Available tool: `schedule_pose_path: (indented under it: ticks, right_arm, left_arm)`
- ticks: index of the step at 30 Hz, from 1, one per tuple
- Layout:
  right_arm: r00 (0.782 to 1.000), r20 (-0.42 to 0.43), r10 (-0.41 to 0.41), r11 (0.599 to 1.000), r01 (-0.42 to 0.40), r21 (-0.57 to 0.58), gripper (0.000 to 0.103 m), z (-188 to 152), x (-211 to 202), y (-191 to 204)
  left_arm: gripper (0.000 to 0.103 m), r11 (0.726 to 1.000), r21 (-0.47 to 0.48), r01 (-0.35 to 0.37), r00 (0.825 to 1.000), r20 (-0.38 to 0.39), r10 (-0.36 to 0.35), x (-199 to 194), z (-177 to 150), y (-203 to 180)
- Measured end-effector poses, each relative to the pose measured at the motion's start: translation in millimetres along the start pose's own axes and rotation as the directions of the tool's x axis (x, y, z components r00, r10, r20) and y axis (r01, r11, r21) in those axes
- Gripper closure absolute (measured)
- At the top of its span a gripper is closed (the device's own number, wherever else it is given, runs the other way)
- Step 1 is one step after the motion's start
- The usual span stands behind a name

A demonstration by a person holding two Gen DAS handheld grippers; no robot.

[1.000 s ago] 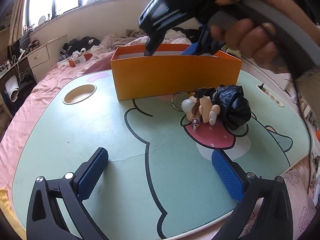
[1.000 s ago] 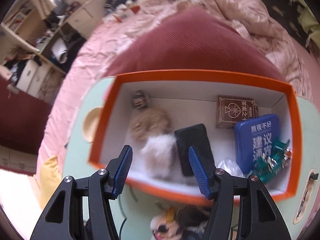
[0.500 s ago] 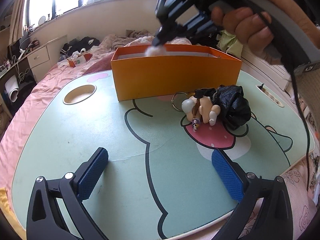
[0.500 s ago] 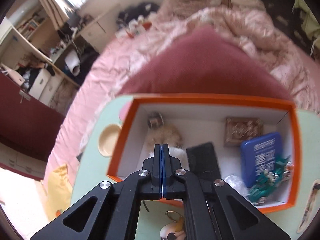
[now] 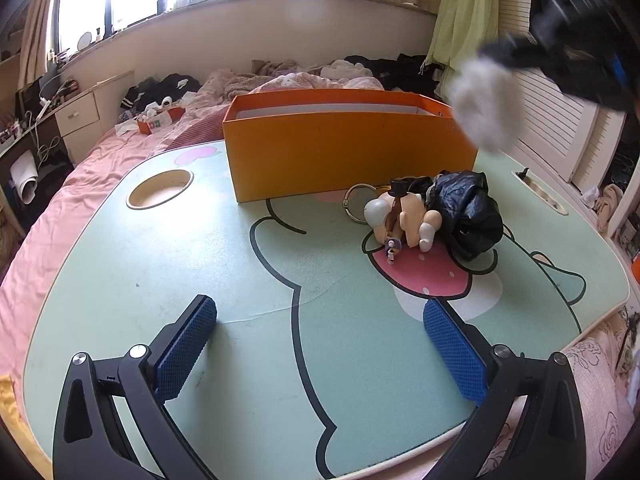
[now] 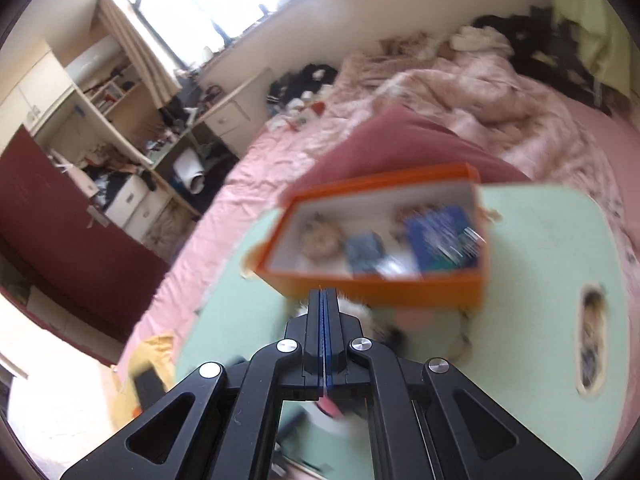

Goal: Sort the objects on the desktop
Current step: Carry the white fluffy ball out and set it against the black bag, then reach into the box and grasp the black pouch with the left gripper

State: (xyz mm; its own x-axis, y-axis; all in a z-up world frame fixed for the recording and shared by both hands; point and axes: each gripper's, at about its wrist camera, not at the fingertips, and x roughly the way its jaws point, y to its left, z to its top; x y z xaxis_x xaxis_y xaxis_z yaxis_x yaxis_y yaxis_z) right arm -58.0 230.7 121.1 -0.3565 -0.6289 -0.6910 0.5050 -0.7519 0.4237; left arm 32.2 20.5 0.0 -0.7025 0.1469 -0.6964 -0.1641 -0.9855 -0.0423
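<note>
Motion blur smears the right gripper (image 5: 560, 60) and the white fluffy ball (image 5: 482, 108) at its tip, the gripper cut off by the frame's edge. Contents of the orange box (image 6: 380, 292) are blurred beyond identification in the right wrist view; the box wall hides them from the left.

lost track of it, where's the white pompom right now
In the left wrist view the white pompom hangs in the air at upper right, pinched by the right gripper, above the orange box's right end.

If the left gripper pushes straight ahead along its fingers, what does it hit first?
Probably the bare mint-green cartoon-print tabletop: the open left gripper points down at it, nothing between its fingers. The beige doll keychain and orange cardboard box lie farther on, though depth is uncertain.
</note>
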Motion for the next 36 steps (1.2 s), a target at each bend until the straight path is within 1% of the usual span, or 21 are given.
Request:
schedule_pose_path:
  ticks: [2,3,5,7,9,11,13,14,15,16,17,20,23,25,26,27,28,29,30,32,36]
  right_arm:
    - [0.998,-0.007,-0.065,0.998,0.065,0.002,0.101,-17.1,0.8,-12.6]
    - [0.997,-0.018,-0.07,0.997,0.07,0.013,0.101,-25.0,5.3,-19.9]
    - [0.998,-0.049,-0.037,0.997,0.04,0.06,0.101,-35.0,17.7,-34.4]
    - [0.998,-0.059,-0.011,0.995,0.017,0.095,0.101,-38.9,32.1,-45.9]
    - [0.999,-0.036,-0.001,0.995,0.004,0.097,0.098,-39.9,39.5,-49.0]
    - [1.0,0.017,-0.006,0.996,0.004,0.088,0.098,-42.3,36.5,-50.3]
    - [0.996,0.084,-0.017,0.997,0.011,0.072,0.083,-48.4,25.6,-48.6]
    - [0.993,0.114,-0.025,0.998,0.018,0.061,0.064,-53.4,18.1,-46.9]
    - [0.99,0.14,-0.034,0.999,0.028,0.047,0.05,-56.2,12.2,-44.2]
    - [0.984,0.169,-0.054,0.998,0.052,0.019,0.047,-64.4,2.9,-40.8]
    - [0.981,0.179,-0.077,0.997,0.08,-0.007,0.047,-71.1,-2.8,-37.7]
    - [0.966,0.172,-0.194,0.974,0.211,-0.084,0.047,-97.3,-11.2,-29.0]
    - [0.95,0.133,-0.282,0.945,0.299,-0.134,0.043,-121.4,-6.8,-29.1]
    - [0.945,0.099,-0.312,0.935,0.324,-0.144,0.042,-129.3,2.1,-32.8]
    - [0.936,0.125,-0.329,0.925,0.346,-0.159,0.039,-131.3,3.9,-31.4]
    - [0.927,0.13,-0.353,0.913,0.371,-0.169,0.031,-132.9,7.9,-29.8]
    - [0.916,0.139,-0.375,0.901,0.396,-0.179,0.03,-133.9,12.0,-27.5]
    - [0.907,0.143,-0.397,0.888,0.419,-0.189,0.025,-134.6,16.7,-25.1]
    - [0.894,0.154,-0.42,0.872,0.445,-0.203,0.014,-136.3,21.3,-22.6]
    - [0.899,0.155,-0.409,0.874,0.435,-0.215,0.001,-139.4,27.0,-20.8]
    - [0.903,0.153,-0.401,0.879,0.426,-0.215,0.0,-139.3,27.4,-25.2]
  left_arm:
    - [0.0,1.0,0.0,0.0,1.0,0.0,0.0,-0.4,0.1,0.3]
    - [0.0,1.0,0.0,-0.001,1.0,0.0,0.001,-0.7,0.3,0.4]
    - [0.0,1.0,0.0,0.0,1.0,0.0,0.0,-0.6,0.2,0.4]
    - [0.0,1.0,0.0,0.001,1.0,0.0,-0.001,-0.6,0.4,0.3]
    - [0.0,1.0,0.001,0.0,1.0,0.001,0.0,-0.6,0.3,-0.1]
    - [0.0,1.0,0.0,0.0,1.0,0.0,0.0,-0.4,0.3,0.1]
    - [0.0,1.0,0.0,0.0,1.0,0.0,0.0,-0.4,0.4,0.0]
    - [0.0,1.0,0.0,0.0,1.0,0.0,0.0,-0.4,0.5,-0.1]
    - [0.0,1.0,0.0,0.0,1.0,0.0,0.0,-0.3,0.3,-0.1]
    - [0.0,1.0,0.0,0.0,1.0,0.0,0.0,-0.3,0.4,-0.1]
    - [0.0,1.0,0.0,0.0,1.0,0.001,0.0,-0.4,0.4,-0.2]
    - [0.0,1.0,0.001,0.0,1.0,0.001,0.0,-0.4,0.4,0.1]
    - [0.0,1.0,0.001,0.001,1.0,0.0,-0.001,-0.2,0.3,0.2]
    - [0.0,1.0,0.0,0.001,1.0,0.0,-0.001,-0.2,0.4,0.2]
    - [0.0,1.0,0.002,0.0,1.0,0.001,0.0,-0.2,0.2,0.1]
    - [0.0,1.0,0.002,0.0,1.0,0.0,0.0,-0.5,0.6,0.2]
    - [0.0,1.0,0.002,0.0,1.0,0.0,0.0,-0.6,0.7,0.3]
    - [0.0,1.0,0.003,0.0,1.0,0.001,0.0,-0.7,0.4,-0.1]
    - [0.0,1.0,0.003,0.0,1.0,0.0,0.0,-0.8,0.4,-0.2]
    - [0.0,1.0,0.001,0.0,1.0,0.0,0.0,-1.3,0.6,-0.3]
    - [0.0,1.0,0.002,-0.001,1.0,0.0,0.001,-2.6,1.4,-1.5]
